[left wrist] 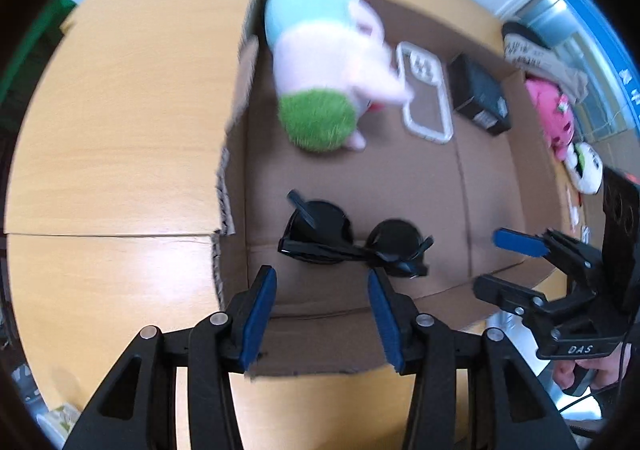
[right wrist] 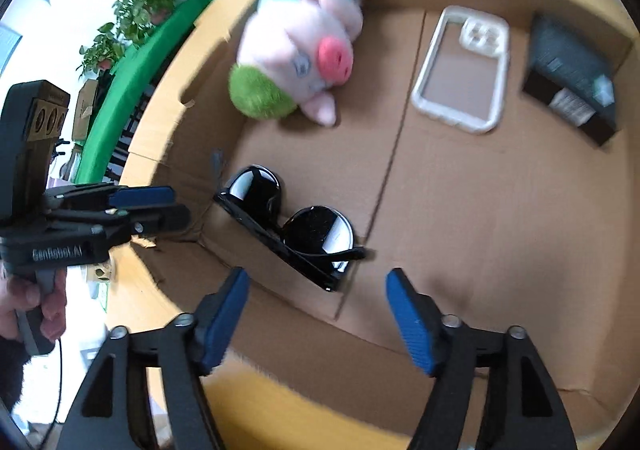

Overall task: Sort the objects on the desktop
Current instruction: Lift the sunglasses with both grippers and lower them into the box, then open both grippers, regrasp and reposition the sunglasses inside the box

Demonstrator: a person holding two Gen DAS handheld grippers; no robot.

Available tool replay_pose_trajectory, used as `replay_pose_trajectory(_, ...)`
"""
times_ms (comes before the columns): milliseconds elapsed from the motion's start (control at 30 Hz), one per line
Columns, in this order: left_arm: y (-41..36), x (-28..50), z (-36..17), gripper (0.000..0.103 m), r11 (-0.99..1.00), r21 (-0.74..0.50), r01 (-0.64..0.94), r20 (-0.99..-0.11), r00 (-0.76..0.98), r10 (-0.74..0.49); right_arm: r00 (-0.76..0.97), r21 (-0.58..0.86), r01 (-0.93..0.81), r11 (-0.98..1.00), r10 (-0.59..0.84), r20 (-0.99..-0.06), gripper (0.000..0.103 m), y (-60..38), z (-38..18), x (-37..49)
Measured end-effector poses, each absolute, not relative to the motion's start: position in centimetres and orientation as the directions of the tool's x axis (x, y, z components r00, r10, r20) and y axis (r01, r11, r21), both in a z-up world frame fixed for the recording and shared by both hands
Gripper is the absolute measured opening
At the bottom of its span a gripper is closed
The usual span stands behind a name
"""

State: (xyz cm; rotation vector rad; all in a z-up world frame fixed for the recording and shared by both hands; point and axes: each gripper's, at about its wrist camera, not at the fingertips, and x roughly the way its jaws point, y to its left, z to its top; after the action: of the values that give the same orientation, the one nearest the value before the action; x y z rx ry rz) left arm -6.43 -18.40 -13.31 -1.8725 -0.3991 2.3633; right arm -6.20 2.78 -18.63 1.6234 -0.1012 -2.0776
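Sunglasses, black plastic with round lenses (left wrist: 352,242), lie inside the open brown cardboard box (left wrist: 492,201) on the wooden bench (left wrist: 120,129), apparently just deposited. Left gripper (left wrist: 322,314) and right gripper (right wrist: 318,314) hover with jaws open, empty. Next likely calls for fetching another object.

Left gripper (left wrist: 322,314): jaws spread wide with nothing between the blue pads, fingers rising from the lower centre of its own view. Right gripper (right wrist: 318,314): jaws likewise spread and empty, at lower centre of its own view. Each gripper appears at the other view's side edge, held by a hand (right wrist: 36,306).
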Motion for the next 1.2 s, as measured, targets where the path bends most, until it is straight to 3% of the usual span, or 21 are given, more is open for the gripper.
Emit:
replay_pose_trajectory(133,-18.1,-5.7,-10.2,0.062,-0.949,-0.297,0.106,-0.910,-0.333,0.248,-0.255,0.328,0.320,-0.889,-0.414,-0.874,0.093,4.4,-15.7,-4.7)
replay_pose_trajectory(300,-15.8,-7.8,-10.7,0.062,-0.956,-0.285,0.066,-0.908,-0.339,0.248,-0.270,0.328,0.307,-0.894,-0.412,-0.870,0.093,5.3,-15.0,-2.9)
replay_pose_trajectory(567,-14.5,-10.8,-18.7,0.062,-0.974,-0.213,0.077,-0.972,-0.122,0.202,-0.247,0.319,0.237,-0.918,-0.374,-0.894,0.093,9.2,-15.7,0.9)
replay_pose_trajectory(800,-14.9,-11.6,-20.3,0.062,-0.973,-0.203,0.106,-0.976,-0.099,0.193,-0.250,0.338,0.190,-0.922,-0.379,-0.891,0.093,10.5,-16.3,0.3)
replay_pose_trajectory(1000,-16.0,-12.1,-20.5,0.062,-0.964,-0.231,0.133,-0.970,-0.112,0.217,-0.252,0.377,0.255,-0.890,-0.438,-0.863,0.093,8.1,-15.8,-2.0)
replay_pose_trajectory(1167,-16.6,-12.2,-20.6,0.062,-0.944,-0.299,0.141,-0.951,-0.131,0.282,-0.204,0.394,0.358,-0.846,-0.483,-0.852,0.087,4.2,-15.9,-4.5)
replay_pose_trajectory(1200,-16.8,-12.2,-20.6,0.062,-0.939,-0.314,0.143,-0.946,-0.134,0.296,-0.168,0.400,0.374,-0.837,-0.486,-0.858,0.079,3.0,-16.5,-5.5)
